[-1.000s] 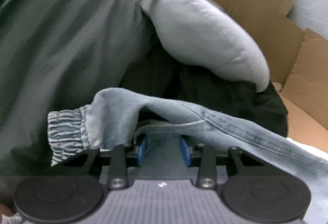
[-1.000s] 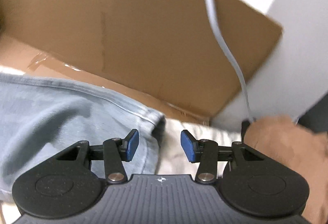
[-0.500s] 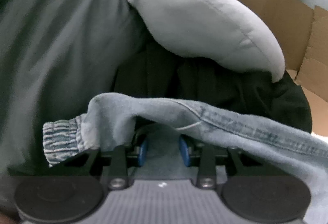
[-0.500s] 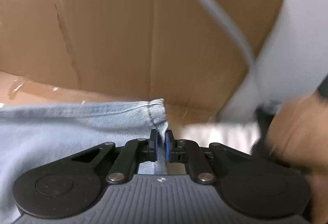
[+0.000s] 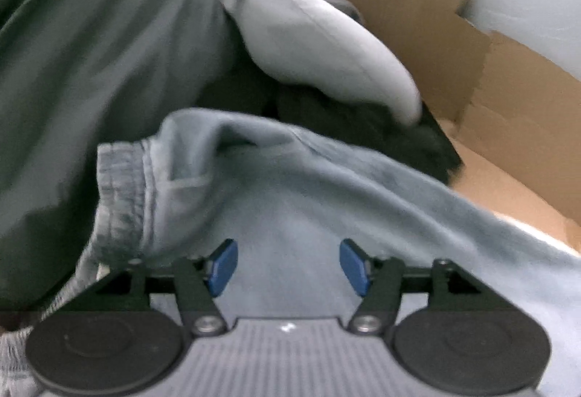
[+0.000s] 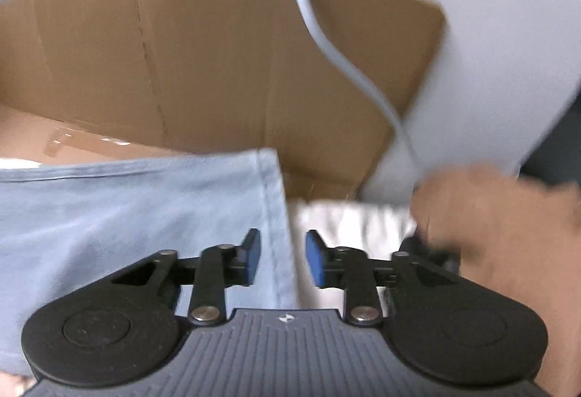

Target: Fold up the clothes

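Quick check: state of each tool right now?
Left tool: open, just released the denim garment.
Right tool: open, reopening; denim hem between pads, ungripped.

We see our left gripper (image 5: pixel 287 266) open wide, its pads off the jeans (image 5: pixel 326 193). Our right gripper (image 6: pixel 282 260), pinched on the hem before, parts again, hem at 12 o'clock between pads.

The jeans (image 5: pixel 326 186) are pale washed blue, the elastic cuff (image 5: pixel 120 193) streaked darker; the cardboard box (image 6: pixel 225 63) is brown; the pillow (image 5: pixel 319 37) light grey; the gripper pads (image 5: pixel 223 266) blue.
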